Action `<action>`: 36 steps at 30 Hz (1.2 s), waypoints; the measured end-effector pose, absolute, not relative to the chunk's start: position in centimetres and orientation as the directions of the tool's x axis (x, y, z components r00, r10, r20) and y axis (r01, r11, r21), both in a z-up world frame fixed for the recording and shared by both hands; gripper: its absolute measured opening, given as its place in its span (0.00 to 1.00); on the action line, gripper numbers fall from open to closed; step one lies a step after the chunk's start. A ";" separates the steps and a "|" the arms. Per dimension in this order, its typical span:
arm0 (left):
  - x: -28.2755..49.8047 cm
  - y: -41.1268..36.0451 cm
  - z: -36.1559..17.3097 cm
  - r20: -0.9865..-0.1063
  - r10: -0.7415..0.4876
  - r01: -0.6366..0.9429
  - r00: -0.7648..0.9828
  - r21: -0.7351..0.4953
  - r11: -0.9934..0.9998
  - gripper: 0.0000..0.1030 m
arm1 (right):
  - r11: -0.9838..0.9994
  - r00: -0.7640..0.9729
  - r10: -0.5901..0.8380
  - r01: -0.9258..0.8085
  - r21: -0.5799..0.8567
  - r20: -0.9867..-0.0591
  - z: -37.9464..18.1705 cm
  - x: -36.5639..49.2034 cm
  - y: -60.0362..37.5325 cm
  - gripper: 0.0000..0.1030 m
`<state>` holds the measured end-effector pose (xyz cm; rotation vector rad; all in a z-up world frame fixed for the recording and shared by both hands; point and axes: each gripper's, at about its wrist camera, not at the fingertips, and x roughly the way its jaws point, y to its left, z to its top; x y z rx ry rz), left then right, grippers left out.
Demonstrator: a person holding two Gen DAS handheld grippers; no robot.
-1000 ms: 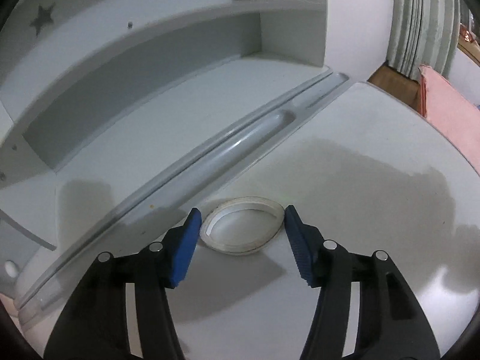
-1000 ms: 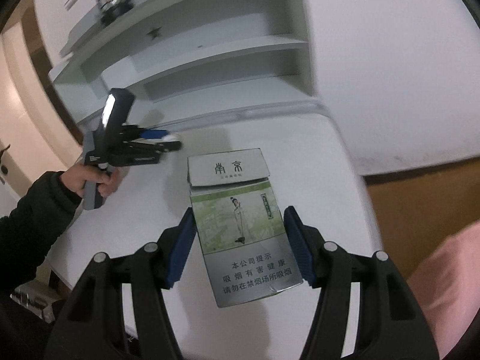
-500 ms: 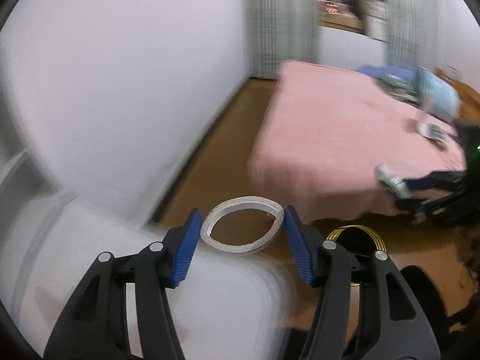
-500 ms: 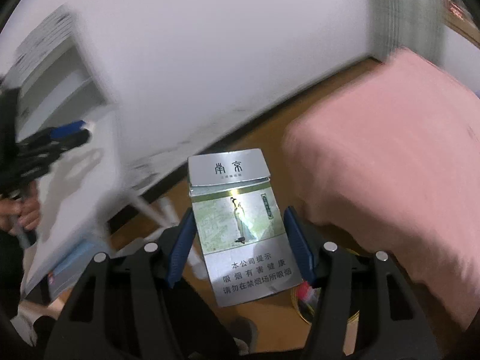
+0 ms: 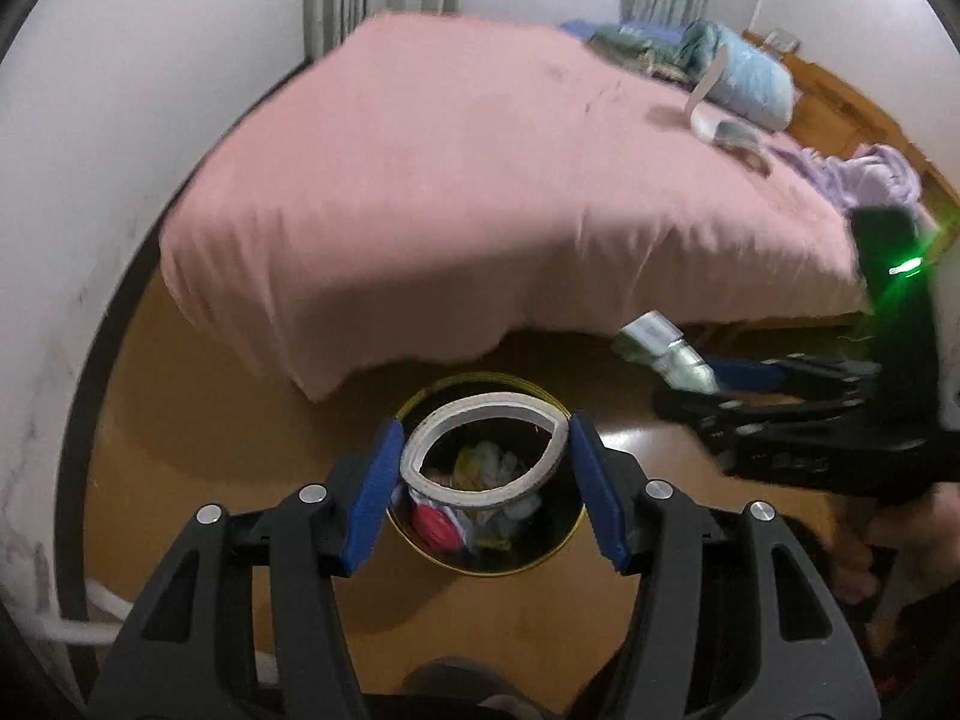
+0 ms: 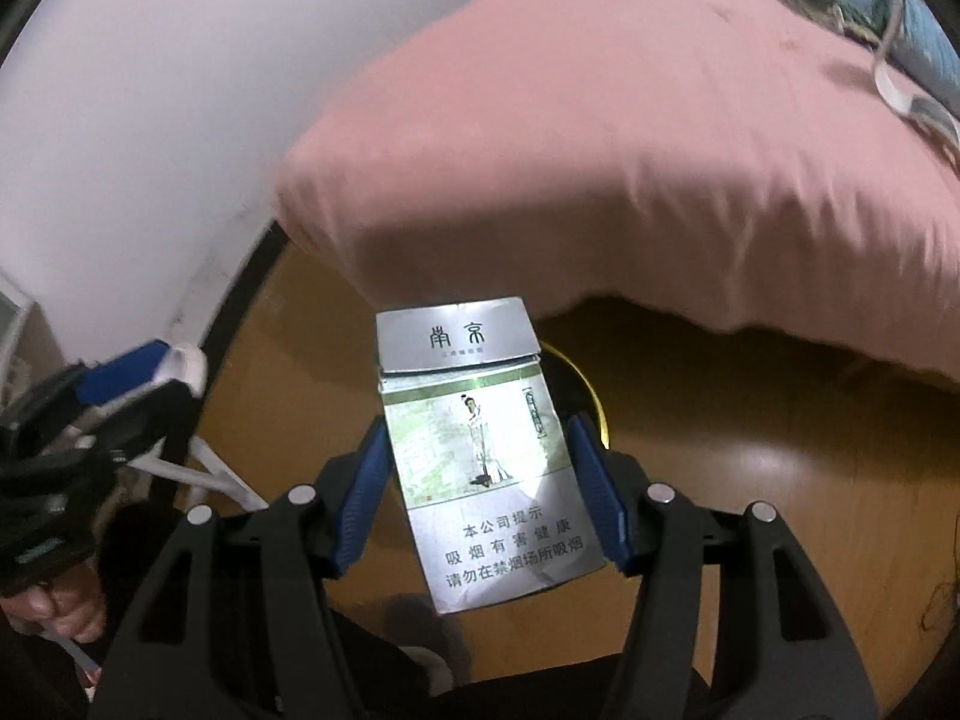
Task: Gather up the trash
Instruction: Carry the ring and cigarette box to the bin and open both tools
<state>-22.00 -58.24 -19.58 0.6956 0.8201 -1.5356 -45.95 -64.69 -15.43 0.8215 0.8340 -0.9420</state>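
Tape ring (image 5: 483, 451): a flattened white ring, sitting at the lower centre of the left wrist frame, being squeezed between the blue pads of the left gripper (image 5: 483, 492).
Cigarette pack (image 6: 485, 456): a silver and green pack with Chinese print, standing upright at the centre of the right wrist frame, its lid flap lifting slightly.
Left gripper: clamping the tape ring, hanging directly over the trash bin (image 5: 546, 552).
Right gripper (image 6: 480, 492): pinching the cigarette pack by its two sides; in the left wrist frame it is showing at the right edge.
Trash bin: a dark round can with a gold rim, standing on the wooden floor (image 5: 198, 438), already holding crumpled wrappers and paper.
Bed (image 5: 480, 192): a pink sheet is filling the upper half of both frames, with clothes lying in the upper right.
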 end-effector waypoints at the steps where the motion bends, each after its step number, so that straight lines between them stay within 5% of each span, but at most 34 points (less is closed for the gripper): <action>1: -21.9 -58.7 -21.2 -0.820 -0.562 0.994 -0.110 -0.105 -0.041 0.54 | 0.343 0.347 -0.332 0.911 0.230 -0.877 -16.2 -46.4 -64.9 0.57; 14: -23.0 -60.7 -26.0 -0.845 -0.523 0.992 -0.111 -0.128 -0.003 0.54 | 0.290 0.359 -0.274 0.916 0.279 -0.893 -18.9 -47.3 -66.0 0.57; 15: -23.2 -60.7 -26.0 -0.846 -0.524 0.994 -0.096 -0.110 -0.004 0.58 | 0.289 0.359 -0.275 0.916 0.280 -0.892 -18.9 -47.3 -66.0 0.57; 16: -23.3 -60.7 -26.0 -0.851 -0.520 0.996 -0.076 -0.090 0.001 0.77 | 0.288 0.361 -0.276 0.915 0.282 -0.891 -18.9 -47.3 -66.0 0.57; 17: -23.1 -60.7 -25.8 -0.852 -0.521 0.997 -0.060 -0.076 0.010 0.84 | 0.289 0.364 -0.273 0.914 0.285 -0.890 -18.9 -47.2 -66.0 0.57; 29: -21.6 -59.9 -24.9 -0.829 -0.550 0.989 -0.103 -0.142 0.028 0.86 | 0.330 0.378 -0.272 0.901 0.283 -0.885 -18.6 -45.6 -66.0 0.59; 30: -21.5 -59.8 -24.8 -0.827 -0.552 0.989 -0.105 -0.143 0.026 0.86 | 0.332 0.383 -0.273 0.899 0.287 -0.882 -18.5 -45.5 -66.1 0.61; 32: -21.5 -59.5 -24.6 -0.824 -0.557 0.990 -0.101 -0.137 0.023 0.86 | 0.329 0.390 -0.291 0.898 0.292 -0.873 -18.0 -45.3 -66.2 0.85; 36: -21.2 -58.3 -23.2 -0.822 -0.566 0.996 -0.061 -0.091 0.026 0.86 | 0.343 0.420 -0.313 0.886 0.311 -0.852 -16.7 -44.6 -66.5 0.85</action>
